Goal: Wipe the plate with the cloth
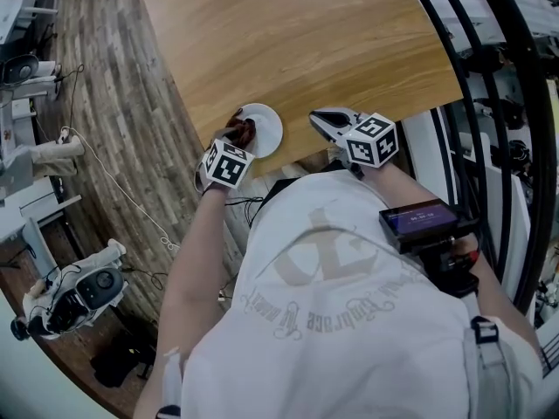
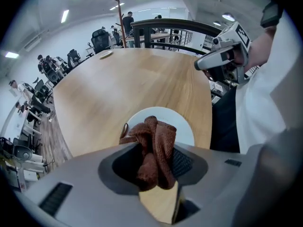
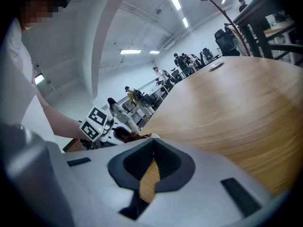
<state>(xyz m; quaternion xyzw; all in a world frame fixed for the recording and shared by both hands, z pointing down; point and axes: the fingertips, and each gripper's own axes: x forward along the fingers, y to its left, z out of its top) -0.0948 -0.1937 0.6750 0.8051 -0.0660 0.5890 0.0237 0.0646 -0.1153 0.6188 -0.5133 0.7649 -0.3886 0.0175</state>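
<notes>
My left gripper (image 1: 242, 135) clamped the brown cloth (image 2: 154, 143) over the centre-frame plate (image 1: 266, 129); my right gripper (image 1: 327, 122) sat closed just right of it.

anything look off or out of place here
Nothing spilled or broken. Only the plate sits very near the table edge, and the cloth is bunched in the left gripper's jaws, not spread flat.

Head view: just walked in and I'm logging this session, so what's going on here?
A person at a wooden table holds a gripper in each hand. The left gripper is shut on a brown cloth at the left rim of a white plate near the table's edge. The right gripper is shut and empty, beside the plate, not touching it.
</notes>
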